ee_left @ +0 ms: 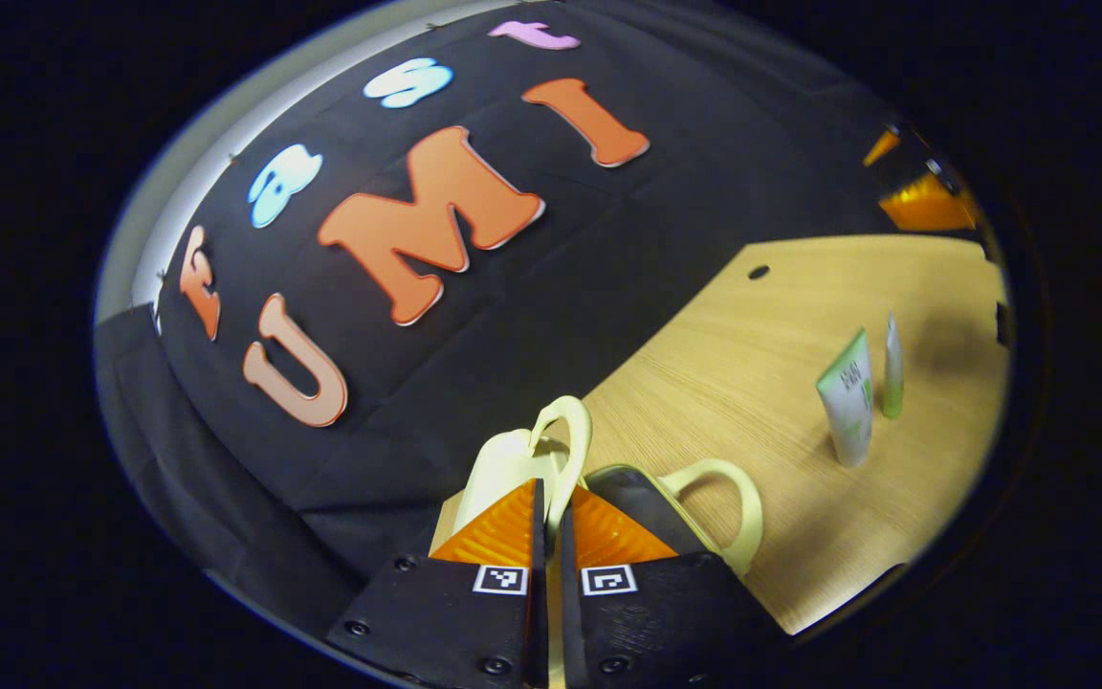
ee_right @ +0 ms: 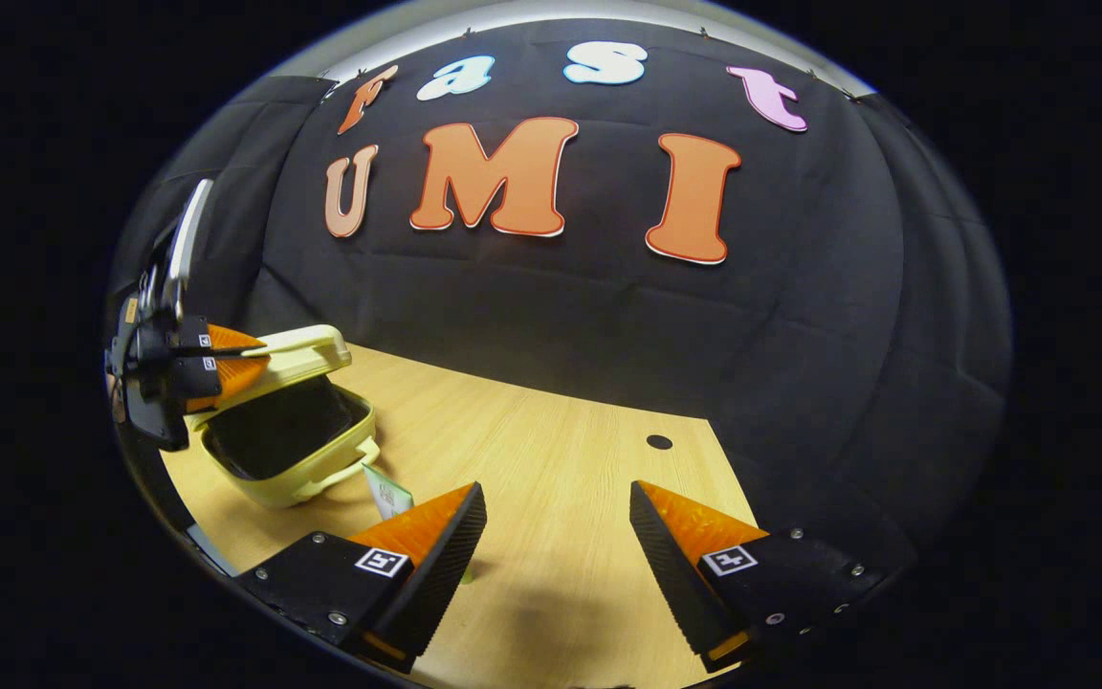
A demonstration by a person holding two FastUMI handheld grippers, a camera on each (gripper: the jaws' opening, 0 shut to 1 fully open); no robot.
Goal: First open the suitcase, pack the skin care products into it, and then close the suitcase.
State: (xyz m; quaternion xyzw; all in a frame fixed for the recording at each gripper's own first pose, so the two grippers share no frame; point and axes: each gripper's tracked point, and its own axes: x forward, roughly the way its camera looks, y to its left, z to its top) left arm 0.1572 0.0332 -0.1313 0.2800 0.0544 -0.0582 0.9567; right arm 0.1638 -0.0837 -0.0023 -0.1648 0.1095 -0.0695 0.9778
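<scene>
My left gripper (ee_left: pixel 553 490) is shut on the looped handle (ee_left: pixel 565 426) of the pale yellow suitcase lid (ee_left: pixel 498 469). The lid is lifted, and the dark inside (ee_left: pixel 637 502) and the base's own handle (ee_left: pixel 728 498) show beside my fingers. In the right gripper view the small suitcase (ee_right: pixel 293 474) stands at the left of the table with its lid (ee_right: pixel 297 356) held up by the left gripper (ee_right: pixel 254 362). Two skin care tubes stand upright farther off: a white-and-green tube (ee_left: pixel 849 397) and a thin green tube (ee_left: pixel 892 368). My right gripper (ee_right: pixel 556 512) is open above the table with nothing between its fingers; the tube (ee_right: pixel 386 493) peeks from behind its left finger.
The wooden table (ee_right: pixel 551 450) has a small round hole (ee_right: pixel 659 441) near its back edge. The black cloth wall hangs right behind the table. The orange right gripper (ee_left: pixel 924 201) shows far off in the left gripper view.
</scene>
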